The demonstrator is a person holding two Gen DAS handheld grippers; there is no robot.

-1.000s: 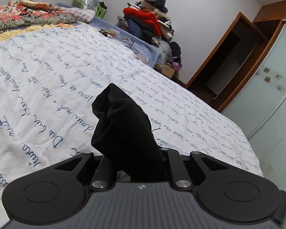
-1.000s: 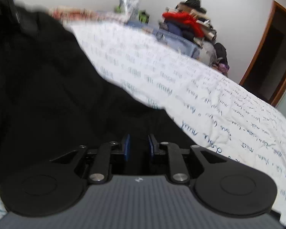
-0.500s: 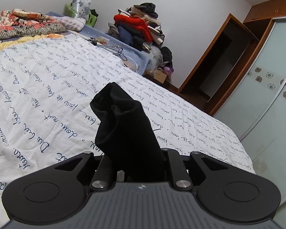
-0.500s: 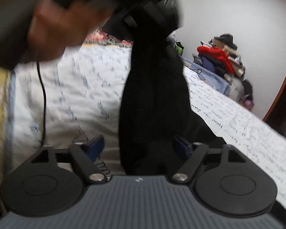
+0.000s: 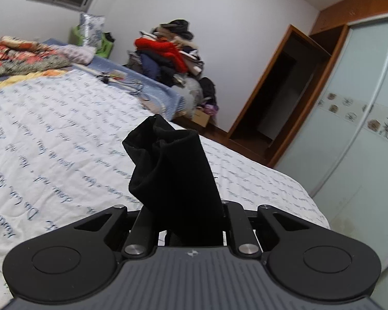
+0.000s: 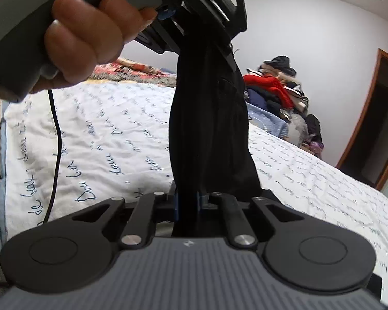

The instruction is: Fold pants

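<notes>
The black pants (image 6: 209,118) hang as a narrow bunched strip over the bed. In the right wrist view my left gripper (image 6: 201,7) holds their top end from above, with a hand (image 6: 90,41) around its handle. Lower down, my right gripper (image 6: 188,201) is closing its jaws, and its blue pads (image 6: 177,204) press on the strip from both sides. In the left wrist view my left gripper (image 5: 185,214) is shut on a wad of the pants (image 5: 173,165), which sticks up and hides the fingertips.
A white quilt with blue script covers the bed (image 5: 51,134). A black cable (image 6: 55,139) hangs from the left handle. Floral blankets (image 5: 20,54) lie at the bed's far end. A clothes pile (image 5: 168,51), a doorway (image 5: 279,98) and a glass wardrobe door (image 5: 349,129) stand beyond.
My right gripper swung left off the pants on the bed, opened wide around the hanging strip, then shut on it. My left gripper rose with its end of the pants.
</notes>
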